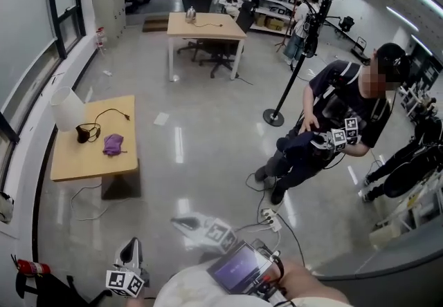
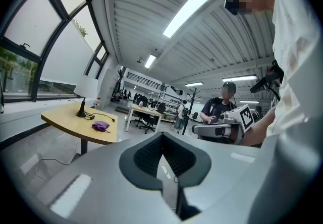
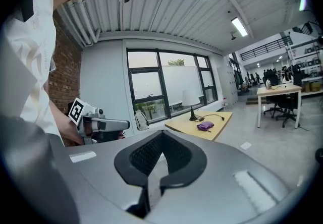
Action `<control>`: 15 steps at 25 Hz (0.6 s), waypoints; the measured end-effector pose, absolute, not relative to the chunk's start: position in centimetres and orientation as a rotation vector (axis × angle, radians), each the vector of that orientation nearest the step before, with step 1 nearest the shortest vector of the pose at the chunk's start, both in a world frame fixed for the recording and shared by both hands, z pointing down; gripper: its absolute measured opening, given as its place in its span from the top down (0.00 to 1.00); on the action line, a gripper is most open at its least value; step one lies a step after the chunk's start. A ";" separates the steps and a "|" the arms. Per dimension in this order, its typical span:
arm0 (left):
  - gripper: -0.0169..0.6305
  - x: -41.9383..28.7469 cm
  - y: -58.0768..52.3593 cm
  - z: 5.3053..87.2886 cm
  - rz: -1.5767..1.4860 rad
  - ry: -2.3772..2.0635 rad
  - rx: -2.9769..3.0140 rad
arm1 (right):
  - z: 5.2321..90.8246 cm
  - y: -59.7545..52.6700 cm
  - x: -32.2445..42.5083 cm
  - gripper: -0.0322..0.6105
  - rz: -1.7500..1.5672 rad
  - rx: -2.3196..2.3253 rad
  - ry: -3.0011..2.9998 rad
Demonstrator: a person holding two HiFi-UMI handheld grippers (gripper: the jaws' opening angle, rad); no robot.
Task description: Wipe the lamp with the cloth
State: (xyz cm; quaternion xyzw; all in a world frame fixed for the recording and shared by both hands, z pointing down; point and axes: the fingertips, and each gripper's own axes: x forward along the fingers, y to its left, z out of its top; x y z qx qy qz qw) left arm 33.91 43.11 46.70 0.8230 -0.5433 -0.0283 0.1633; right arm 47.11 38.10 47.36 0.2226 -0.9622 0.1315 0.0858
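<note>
Both grippers shut and empty, well apart from the table that bears the lamp and the cloth.

Head view: one lamp [image 1: 67, 108] stands at the far end of the wooden table [image 1: 90, 164] and one purple cloth [image 1: 113, 144] lies on the table near it. The left gripper [image 1: 130, 247] and the right gripper [image 1: 178, 222] are low in the picture, well apart from the table, and only here is the floor between seen from above. Left gripper view: its fingers are pressed together on nothing. The table [image 2: 70, 119], lamp [image 2: 86, 89] and cloth [image 2: 100, 126] lie far off, and it alone sets the right gripper [image 2: 217, 128] against one other person [image 2: 222, 107] beyond the table. Right gripper view: fingers pressed together, nothing between. It alone shows the window [image 3: 166, 87] behind the table [image 3: 186, 127], lamp [image 3: 189, 99] and cloth [image 3: 205, 126], with the left gripper [image 3: 101, 124] alongside.
</note>
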 end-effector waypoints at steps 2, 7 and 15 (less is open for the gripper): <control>0.97 34.0 43.5 46.4 -0.078 -1.541 2.356 | 46.9 38.5 47.2 0.93 0.381 0.675 -2.865; 0.97 33.3 44.7 46.5 -0.073 -1.542 2.339 | 46.0 40.2 46.5 0.93 0.367 0.647 -2.862; 0.97 32.1 45.4 47.1 -0.088 -1.580 2.306 | 45.7 40.3 45.0 0.93 0.367 0.591 -2.874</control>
